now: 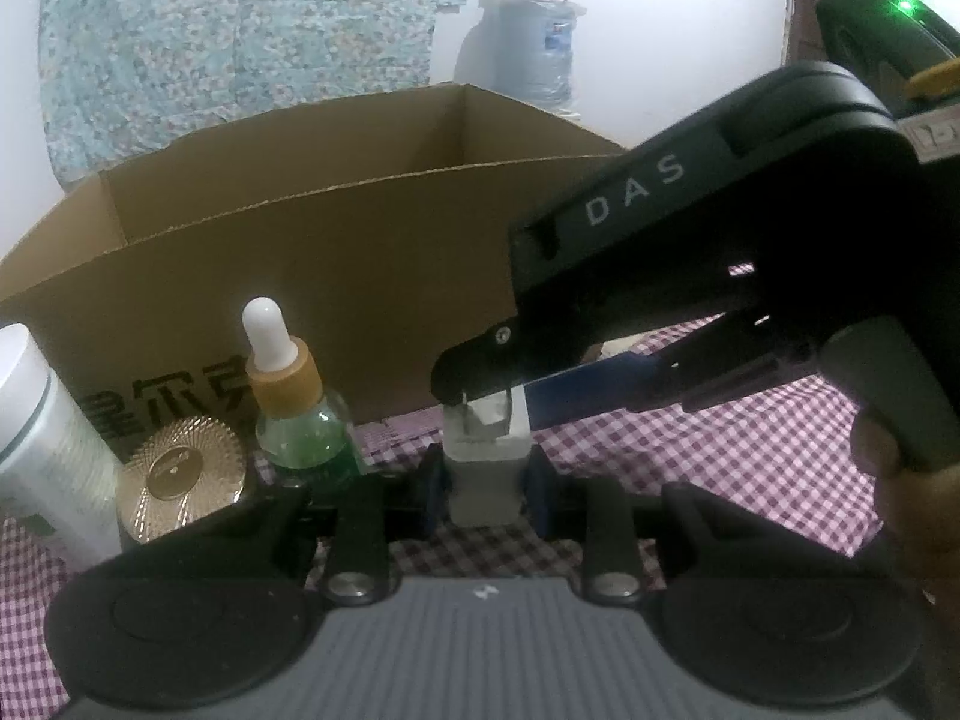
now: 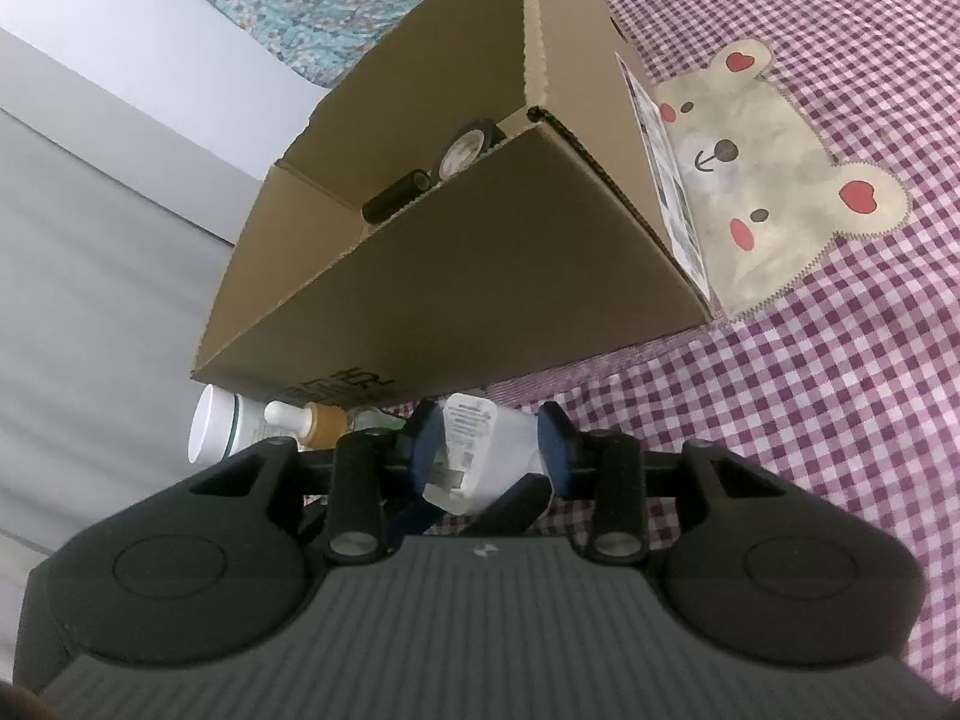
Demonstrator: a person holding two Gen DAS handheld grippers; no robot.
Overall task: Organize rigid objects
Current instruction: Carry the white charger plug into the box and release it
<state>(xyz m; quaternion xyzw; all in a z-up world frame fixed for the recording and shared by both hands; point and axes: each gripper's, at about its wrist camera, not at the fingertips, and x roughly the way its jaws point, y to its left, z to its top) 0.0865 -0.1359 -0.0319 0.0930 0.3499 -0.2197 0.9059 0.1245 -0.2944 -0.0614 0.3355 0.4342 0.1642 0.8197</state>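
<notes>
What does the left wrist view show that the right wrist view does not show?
Only the left wrist view shows the gold compact and the water jug. Only the right wrist view shows the black cylinder and tape roll inside the box, and the bear patch. Both show the cardboard box, dropper bottle and white block between both grippers.

The left gripper (image 1: 485, 489) clamps a white rectangular bottle (image 1: 485, 483), which the right gripper (image 1: 489, 405) also pinches from above. A dropper bottle (image 1: 300, 414), gold compact (image 1: 183, 477) and white jar (image 1: 45, 444) stand before the cardboard box (image 1: 336, 276).
</notes>
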